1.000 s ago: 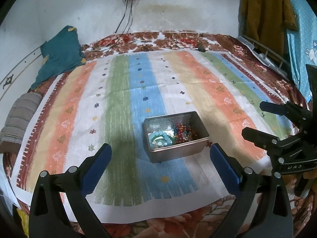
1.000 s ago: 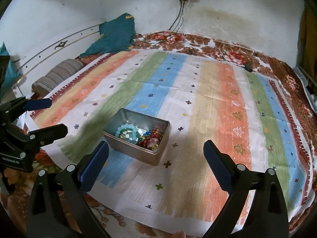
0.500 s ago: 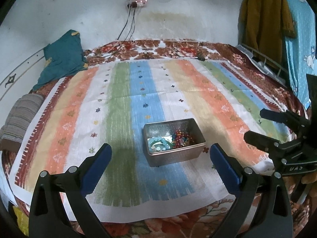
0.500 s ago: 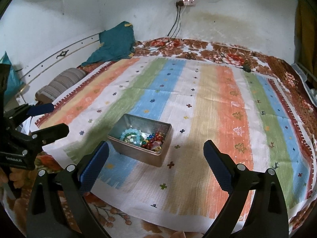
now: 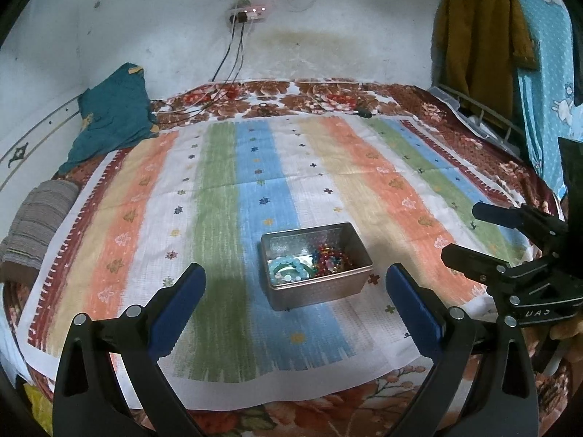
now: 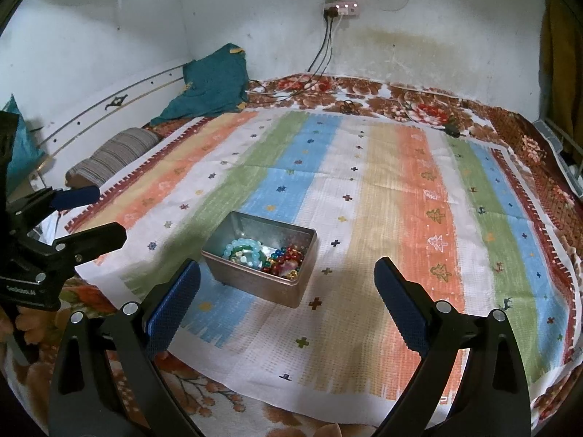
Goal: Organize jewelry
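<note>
A silver metal tin (image 5: 320, 291) stands open on the striped cloth (image 5: 226, 189); it also shows in the right wrist view (image 6: 255, 284). Inside lie a pale turquoise bead bracelet (image 5: 289, 268) and a heap of red and multicoloured beads (image 5: 329, 258); the right wrist view shows the bracelet (image 6: 242, 251) and the beads (image 6: 286, 260) too. My left gripper (image 5: 295, 293) is open and empty, held above the cloth just short of the tin. My right gripper (image 6: 288, 293) is open and empty, to the right of the tin. Each gripper appears in the other's view, the right (image 5: 470, 233) and the left (image 6: 105, 215).
The cloth covers a bed with a floral blanket (image 5: 328, 98). A teal cloth (image 5: 109, 123) and a striped roll (image 5: 32, 218) lie at the left. Cables (image 5: 233, 54) hang from a wall power strip. Clothes (image 5: 481, 36) hang at the right above a rack (image 5: 484, 116).
Both grippers have pulled back and risen slightly, so the tin looks smaller and more wall shows. Both stay open and empty. The tin has not moved.
</note>
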Demonstrator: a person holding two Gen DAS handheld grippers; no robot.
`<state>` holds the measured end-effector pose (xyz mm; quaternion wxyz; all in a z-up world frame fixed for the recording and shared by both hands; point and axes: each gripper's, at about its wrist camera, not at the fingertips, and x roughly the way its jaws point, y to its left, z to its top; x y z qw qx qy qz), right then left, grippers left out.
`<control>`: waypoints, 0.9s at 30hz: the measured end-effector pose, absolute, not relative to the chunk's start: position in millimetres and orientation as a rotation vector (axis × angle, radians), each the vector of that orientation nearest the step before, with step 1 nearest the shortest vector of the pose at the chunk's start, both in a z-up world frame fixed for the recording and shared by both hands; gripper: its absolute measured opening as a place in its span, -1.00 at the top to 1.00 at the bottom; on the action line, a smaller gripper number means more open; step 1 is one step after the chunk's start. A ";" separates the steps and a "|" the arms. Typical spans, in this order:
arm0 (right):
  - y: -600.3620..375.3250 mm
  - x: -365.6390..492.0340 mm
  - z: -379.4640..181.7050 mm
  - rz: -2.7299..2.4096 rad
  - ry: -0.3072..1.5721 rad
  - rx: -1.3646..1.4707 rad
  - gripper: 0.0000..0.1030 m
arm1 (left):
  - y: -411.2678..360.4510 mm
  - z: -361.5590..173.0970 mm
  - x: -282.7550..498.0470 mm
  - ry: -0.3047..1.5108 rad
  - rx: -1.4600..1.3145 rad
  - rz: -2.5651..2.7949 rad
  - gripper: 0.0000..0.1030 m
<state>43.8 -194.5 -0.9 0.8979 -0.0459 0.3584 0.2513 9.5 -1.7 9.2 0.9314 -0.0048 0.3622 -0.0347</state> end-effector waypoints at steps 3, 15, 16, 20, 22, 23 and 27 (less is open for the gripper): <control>-194.3 44.1 -1.1 0.520 0.744 -0.094 -0.88 | -2.2 10.2 9.2 0.738 -0.006 -0.069 -0.89; -194.7 43.9 -1.7 0.519 0.747 -0.095 -0.88 | -4.3 11.7 9.5 0.733 0.010 -0.074 -0.89; -194.8 43.7 -1.6 0.519 0.747 -0.096 -0.88 | -4.0 13.1 9.7 0.732 0.012 -0.074 -0.89; -195.8 44.1 -1.8 0.519 0.746 -0.095 -0.88 | -4.5 14.0 9.6 0.731 0.011 -0.077 -0.89; -195.7 44.0 -1.8 0.518 0.746 -0.096 -0.88 | -4.4 14.3 9.7 0.730 0.011 -0.076 -0.89; -195.6 44.1 -1.8 0.519 0.746 -0.096 -0.88 | -4.6 14.0 9.4 0.731 0.010 -0.076 -0.89; -195.2 43.9 -1.4 0.518 0.745 -0.098 -0.88 | -4.8 13.9 9.2 0.731 0.011 -0.076 -0.89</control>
